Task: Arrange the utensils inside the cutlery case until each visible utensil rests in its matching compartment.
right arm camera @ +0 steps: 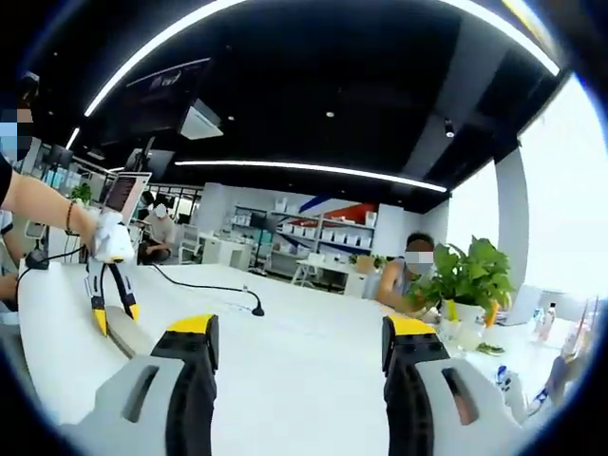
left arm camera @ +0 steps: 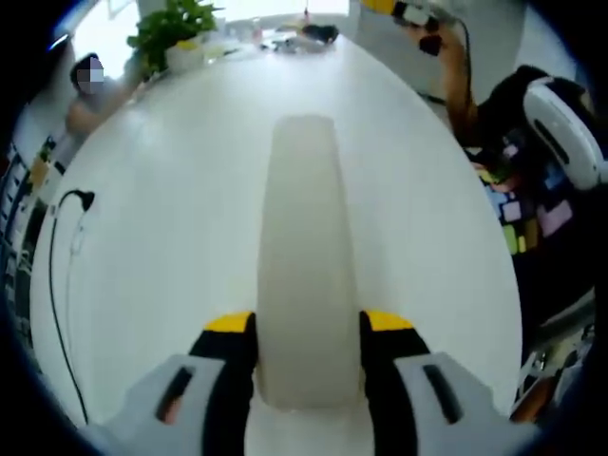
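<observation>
- One long, pale translucent plastic cutlery case (left arm camera: 306, 266), oblong with rounded ends, runs away from the camera along the middle of the left gripper view, and its near end sits between the left gripper (left arm camera: 307, 356)'s two jaws.
- Both black jaws with yellow tips press against the sides of the case, one on each side, so the left gripper is pinching it.
- Whether the far end of the case rests on the surface or hangs above it cannot be told; no utensils can be made out through its cloudy top.
- Under the case lies the broad white table (left arm camera: 171, 237), which stretches away to a far edge.
- From the right gripper view, the same left gripper (right arm camera: 112, 309) appears small at the left, held by a person's hand (right arm camera: 90, 228), with the end of the case (right arm camera: 128, 334) a pale strip by its yellow tips.
- The right gripper (right arm camera: 299, 356) has its jaws spread wide apart with nothing between them, above the white table (right arm camera: 304, 380).
- A thin black cable (left arm camera: 57, 285) trails along the table's left side in the left gripper view.
- A green leafy plant in a pale pot (left arm camera: 176, 33) stands at the far end of the table; in the right gripper view the plant (right arm camera: 465, 280) is at the right, with a seated person (right arm camera: 404, 275) just beside it.
</observation>
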Available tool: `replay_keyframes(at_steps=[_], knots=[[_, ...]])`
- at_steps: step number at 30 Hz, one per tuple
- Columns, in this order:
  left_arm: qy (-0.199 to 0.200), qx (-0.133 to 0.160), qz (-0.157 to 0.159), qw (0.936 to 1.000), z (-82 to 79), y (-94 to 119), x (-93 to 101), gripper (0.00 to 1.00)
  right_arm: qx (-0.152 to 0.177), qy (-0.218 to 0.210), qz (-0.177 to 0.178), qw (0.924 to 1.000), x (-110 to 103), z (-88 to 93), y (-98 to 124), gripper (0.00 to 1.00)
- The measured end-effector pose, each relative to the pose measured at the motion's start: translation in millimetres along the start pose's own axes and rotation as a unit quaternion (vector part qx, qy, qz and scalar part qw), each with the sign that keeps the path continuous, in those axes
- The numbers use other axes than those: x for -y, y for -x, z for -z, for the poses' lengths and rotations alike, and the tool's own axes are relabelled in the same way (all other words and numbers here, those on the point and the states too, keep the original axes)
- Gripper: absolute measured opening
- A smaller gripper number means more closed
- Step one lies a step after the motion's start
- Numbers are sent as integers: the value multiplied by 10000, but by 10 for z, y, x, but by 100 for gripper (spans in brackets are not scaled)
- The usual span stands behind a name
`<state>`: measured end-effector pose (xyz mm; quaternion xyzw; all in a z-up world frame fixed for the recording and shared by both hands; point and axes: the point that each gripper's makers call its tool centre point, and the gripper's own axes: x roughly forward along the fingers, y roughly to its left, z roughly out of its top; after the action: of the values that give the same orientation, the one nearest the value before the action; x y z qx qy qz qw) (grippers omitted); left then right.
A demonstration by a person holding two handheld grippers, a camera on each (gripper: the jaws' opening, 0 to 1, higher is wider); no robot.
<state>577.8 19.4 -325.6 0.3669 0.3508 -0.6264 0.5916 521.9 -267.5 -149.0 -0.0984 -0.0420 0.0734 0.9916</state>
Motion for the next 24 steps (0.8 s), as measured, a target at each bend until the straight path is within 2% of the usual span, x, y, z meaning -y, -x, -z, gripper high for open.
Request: replay_keyframes(at_steps=[4,6,10,12,15,18,20,22,24], knots=[[-57,-41,29,10000,21,8,3,55,-74,-33,-56,10000,-25,32,-2,76],[-80,-18,-6,10000,17,45,-2,56,113,68,-278,9995,-108,-29,-26,82],[-35,119,-120,9999,-31,174,-21,59,94,171,-337,9992,-170,-34,-14,83],[-61,171,-287,9994,-56,264,-42,63,45,175,-331,9993,-170,-15,-11,83],[-101,434,-747,9962,-154,436,-102,76,-38,142,-280,9995,-137,30,-6,83],[-194,957,-1122,9889,-294,588,-101,82,-161,241,-121,9995,-69,76,8,88],[-7,1268,-1313,9832,-360,666,-85,91,-176,266,-50,9995,-36,80,8,90],[23,1681,-1566,9733,-456,770,-78,94,-142,207,-19,9997,-3,75,19,91],[122,1974,-1796,9636,-511,866,-74,98,-100,171,-16,9998,12,65,26,92]])
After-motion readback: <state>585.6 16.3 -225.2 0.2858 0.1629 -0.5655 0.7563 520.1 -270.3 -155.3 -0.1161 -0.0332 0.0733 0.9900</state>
